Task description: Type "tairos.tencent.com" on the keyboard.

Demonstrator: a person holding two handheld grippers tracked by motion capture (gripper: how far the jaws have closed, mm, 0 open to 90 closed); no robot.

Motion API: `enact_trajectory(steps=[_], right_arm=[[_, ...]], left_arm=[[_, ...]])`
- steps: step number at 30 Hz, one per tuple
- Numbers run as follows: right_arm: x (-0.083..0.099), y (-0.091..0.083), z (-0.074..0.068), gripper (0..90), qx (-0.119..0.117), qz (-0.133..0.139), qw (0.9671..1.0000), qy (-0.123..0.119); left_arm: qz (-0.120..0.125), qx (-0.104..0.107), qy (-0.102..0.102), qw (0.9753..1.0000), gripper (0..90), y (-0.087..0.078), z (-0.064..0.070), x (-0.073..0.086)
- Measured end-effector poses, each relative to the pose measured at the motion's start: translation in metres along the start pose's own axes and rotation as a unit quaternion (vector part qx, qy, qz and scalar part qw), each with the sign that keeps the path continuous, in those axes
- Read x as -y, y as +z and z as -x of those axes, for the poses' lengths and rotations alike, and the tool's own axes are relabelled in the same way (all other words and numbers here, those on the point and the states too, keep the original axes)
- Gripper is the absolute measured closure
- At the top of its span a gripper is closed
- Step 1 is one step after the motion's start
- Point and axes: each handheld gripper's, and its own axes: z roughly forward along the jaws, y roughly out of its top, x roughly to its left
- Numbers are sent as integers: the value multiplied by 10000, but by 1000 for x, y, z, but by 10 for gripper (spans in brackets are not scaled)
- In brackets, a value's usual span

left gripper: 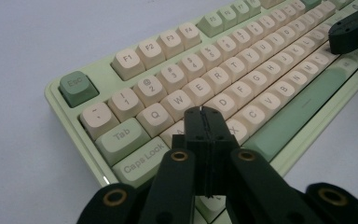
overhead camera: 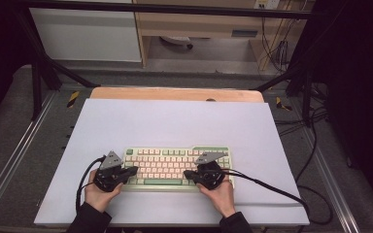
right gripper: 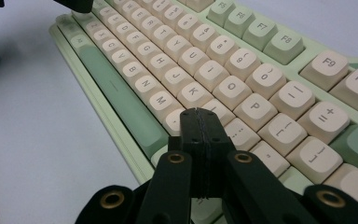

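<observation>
While both grippers are held over the keyboard | left gripper pressed shut, empty, above the A/S keys | right gripper pressed shut, empty, near L | keyboard lies on white sheet, near edge.

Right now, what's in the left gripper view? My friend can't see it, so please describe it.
The left gripper, its two black jaws shut together, hovers over the left-hand letter keys of a pale green and cream keyboard on a white table. The other gripper's black tip shows top right.
</observation>
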Motion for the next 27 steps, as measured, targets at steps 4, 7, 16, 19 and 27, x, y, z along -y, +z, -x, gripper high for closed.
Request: enact_trajectory(steps=[4,7,16,19,27], right_arm=[[2,2,0,900,10,-18,10000,-17],[1,2,0,900,11,-15,10000,-16],[-5,-12,1,900,76,177,9998,-46],[-6,-17,3,900,113,223,9997,-51],[-3,-23,8,900,157,251,9995,53]], left_arm=[[-1,1,3,10000,900,0,0,0],[-9,4,9,10000,900,0,1,0],[23,9,19,10000,900,0,1,-1],[28,14,24,10000,900,0,2,-1],[31,25,49,10000,900,1,4,-3]])
